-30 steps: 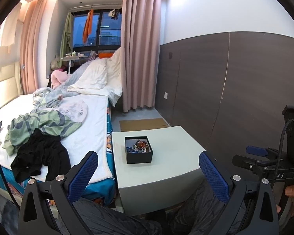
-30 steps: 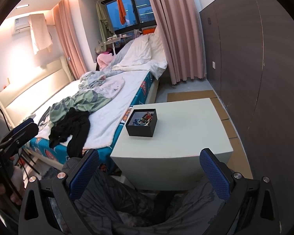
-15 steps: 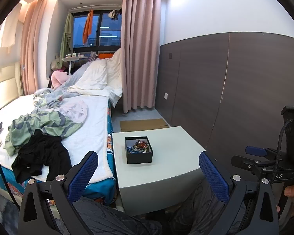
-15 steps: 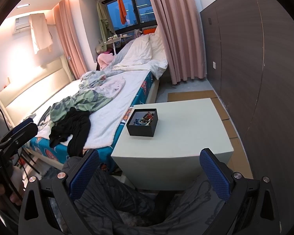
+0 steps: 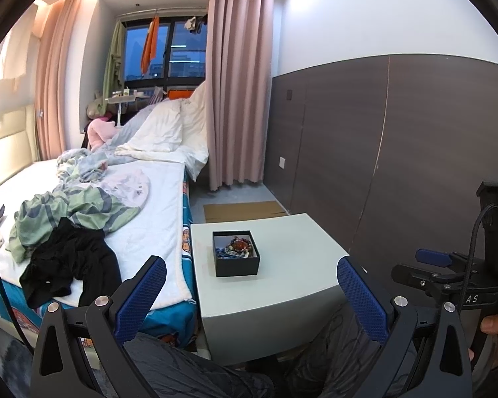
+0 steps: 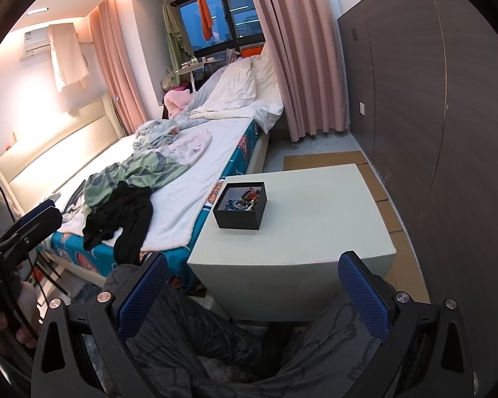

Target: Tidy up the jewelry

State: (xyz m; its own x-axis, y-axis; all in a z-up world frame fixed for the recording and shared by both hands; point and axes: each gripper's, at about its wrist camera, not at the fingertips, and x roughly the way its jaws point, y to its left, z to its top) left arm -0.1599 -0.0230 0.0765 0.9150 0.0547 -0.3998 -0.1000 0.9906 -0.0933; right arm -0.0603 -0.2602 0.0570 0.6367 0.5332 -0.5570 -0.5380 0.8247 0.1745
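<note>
Beads (image 5: 237, 247) fill black box (image 5: 237, 267) on table (image 5: 292, 265); both grippers gape wide, empty.

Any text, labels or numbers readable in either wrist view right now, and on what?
"AS": on the right gripper body, left wrist view.
White lettering on the left gripper body, right wrist view: cut off, unreadable.
Print on the pale garment: too small.
Black box: no text visible.

Home bedroom: unmade bed (image 5: 83, 179), pink curtains (image 5: 239, 76), strewn clothes (image 5: 69, 219).
</note>
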